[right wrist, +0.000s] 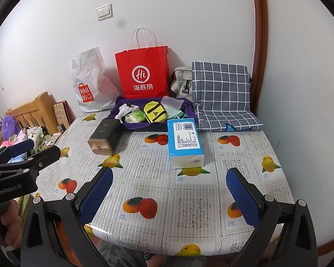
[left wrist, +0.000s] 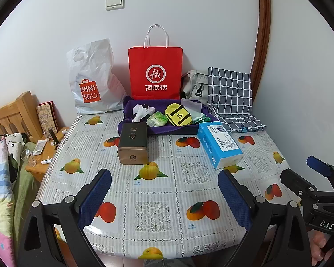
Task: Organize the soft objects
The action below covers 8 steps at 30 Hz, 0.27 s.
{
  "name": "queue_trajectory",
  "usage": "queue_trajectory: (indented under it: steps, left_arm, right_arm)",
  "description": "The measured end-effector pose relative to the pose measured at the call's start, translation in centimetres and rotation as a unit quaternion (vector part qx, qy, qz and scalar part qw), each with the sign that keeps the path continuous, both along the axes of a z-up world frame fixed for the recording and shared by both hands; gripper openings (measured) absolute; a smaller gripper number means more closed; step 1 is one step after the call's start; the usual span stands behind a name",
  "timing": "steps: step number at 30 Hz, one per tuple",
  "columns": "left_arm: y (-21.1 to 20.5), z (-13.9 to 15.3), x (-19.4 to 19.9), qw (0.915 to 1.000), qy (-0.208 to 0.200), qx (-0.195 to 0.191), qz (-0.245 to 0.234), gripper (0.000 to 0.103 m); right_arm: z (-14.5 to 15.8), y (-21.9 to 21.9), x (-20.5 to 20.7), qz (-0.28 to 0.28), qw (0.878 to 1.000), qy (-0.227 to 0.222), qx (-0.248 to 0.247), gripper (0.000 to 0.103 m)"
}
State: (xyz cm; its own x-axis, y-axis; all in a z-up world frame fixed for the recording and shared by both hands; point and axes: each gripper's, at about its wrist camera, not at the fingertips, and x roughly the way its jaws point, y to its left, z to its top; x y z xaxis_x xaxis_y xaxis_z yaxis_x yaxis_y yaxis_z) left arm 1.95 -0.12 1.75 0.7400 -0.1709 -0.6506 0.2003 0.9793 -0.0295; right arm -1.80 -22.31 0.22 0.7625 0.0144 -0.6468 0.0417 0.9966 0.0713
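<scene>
A blue-and-white tissue pack (left wrist: 220,144) (right wrist: 186,142) lies on the fruit-print tablecloth (left wrist: 158,213), right of a dark tin (left wrist: 133,142) (right wrist: 104,135) on its side. Behind them a purple cloth-lined tray (left wrist: 128,109) (right wrist: 118,106) holds a yellow pouch (left wrist: 178,115) (right wrist: 154,111), a green tissue pack (left wrist: 157,119) (right wrist: 134,115), white tissues and some pale green items. My left gripper (left wrist: 164,173) (right wrist: 44,148) is open over the table's near left. Beside it, nearer the tissue pack, my right gripper (right wrist: 170,171) (left wrist: 298,168) is open and holds nothing.
Against the back wall stand a white plastic bag (left wrist: 91,82), a red paper bag (left wrist: 155,73), a grey bag (left wrist: 193,84) and a checked cushion (left wrist: 231,93). Left of the table are a wooden nightstand (left wrist: 44,155) with small items and a bed (left wrist: 0,166).
</scene>
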Motion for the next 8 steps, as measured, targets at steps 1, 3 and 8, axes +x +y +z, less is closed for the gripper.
queue_trajectory:
  steps: [1,3,8]
  left_arm:
    - [0.03,0.00,0.04,1.0000,0.000,-0.001,0.000,0.097]
    - [0.10,0.01,0.09,1.0000,0.000,-0.001,-0.001,0.097]
    - [0.29,-0.29,0.04,1.0000,0.002,-0.003,0.006,0.097]
  right_arm:
    - [-0.01,0.04,-0.01,0.001,1.000,0.000,0.000,0.101]
    - [0.00,0.01,0.01,0.001,1.000,0.000,0.000,0.101]
    - [0.00,0.10,-0.05,0.007,1.000,0.000,0.004,0.101]
